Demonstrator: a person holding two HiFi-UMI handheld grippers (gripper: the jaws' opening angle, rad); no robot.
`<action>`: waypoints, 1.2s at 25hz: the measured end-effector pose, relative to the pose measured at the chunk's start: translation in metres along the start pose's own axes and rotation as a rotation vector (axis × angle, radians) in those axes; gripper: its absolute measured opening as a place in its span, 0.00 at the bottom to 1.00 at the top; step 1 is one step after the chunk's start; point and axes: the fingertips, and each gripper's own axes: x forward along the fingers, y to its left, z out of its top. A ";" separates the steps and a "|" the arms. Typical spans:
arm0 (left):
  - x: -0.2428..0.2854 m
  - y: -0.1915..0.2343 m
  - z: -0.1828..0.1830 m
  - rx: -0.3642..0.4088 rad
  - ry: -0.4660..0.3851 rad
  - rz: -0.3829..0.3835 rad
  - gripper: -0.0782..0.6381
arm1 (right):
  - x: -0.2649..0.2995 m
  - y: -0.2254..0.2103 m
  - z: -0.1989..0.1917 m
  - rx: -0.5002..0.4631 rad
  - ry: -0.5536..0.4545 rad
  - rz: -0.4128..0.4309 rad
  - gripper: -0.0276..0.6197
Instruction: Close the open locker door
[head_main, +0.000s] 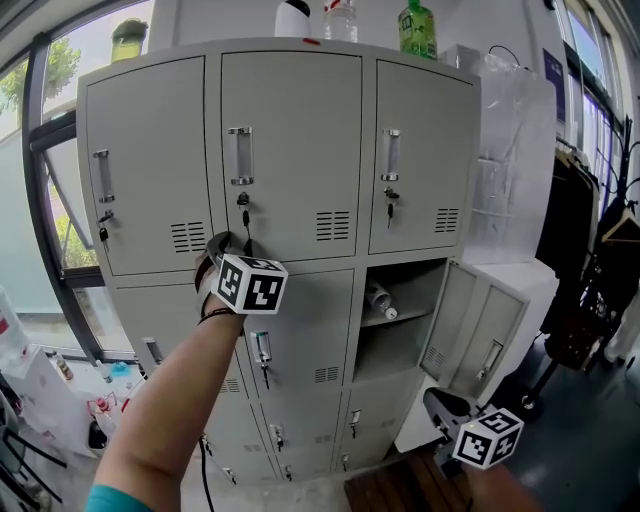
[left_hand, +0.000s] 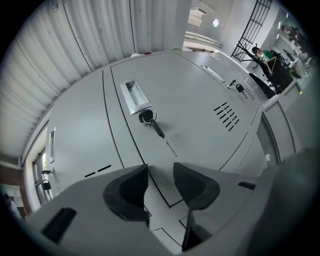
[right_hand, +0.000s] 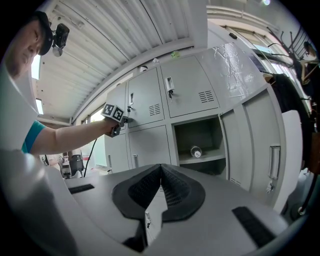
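Observation:
The grey locker bank (head_main: 290, 180) has one open compartment (head_main: 398, 315) in the right column, second row. Its door (head_main: 478, 328) is swung out to the right. A bottle (head_main: 380, 300) lies on the shelf inside. My left gripper (head_main: 228, 245) is held up against the lower edge of the closed top-middle door, just under its key (head_main: 243, 212). In the left gripper view the left gripper (left_hand: 160, 182) is open with only door seams showing in the gap. My right gripper (head_main: 440, 404) hangs low in front of the open door. In its own view the right gripper (right_hand: 160, 186) is shut and empty, facing the open compartment (right_hand: 200, 142) and the door (right_hand: 260, 147).
Several bottles (head_main: 417, 28) stand on top of the lockers. A plastic-wrapped cabinet (head_main: 512, 150) sits to the right, with hanging clothes (head_main: 590, 240) beyond it. Windows (head_main: 55, 200) run along the left wall, with clutter on the floor (head_main: 60, 380) below.

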 end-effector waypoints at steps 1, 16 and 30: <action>0.000 0.000 0.000 -0.005 0.005 -0.002 0.33 | -0.001 0.000 0.000 -0.001 0.000 0.002 0.04; -0.083 -0.089 0.027 -0.184 -0.088 -0.287 0.33 | -0.045 -0.027 0.001 0.020 -0.039 0.009 0.04; -0.198 -0.341 0.097 -0.331 -0.099 -0.695 0.34 | -0.144 -0.129 -0.006 0.028 -0.066 -0.048 0.04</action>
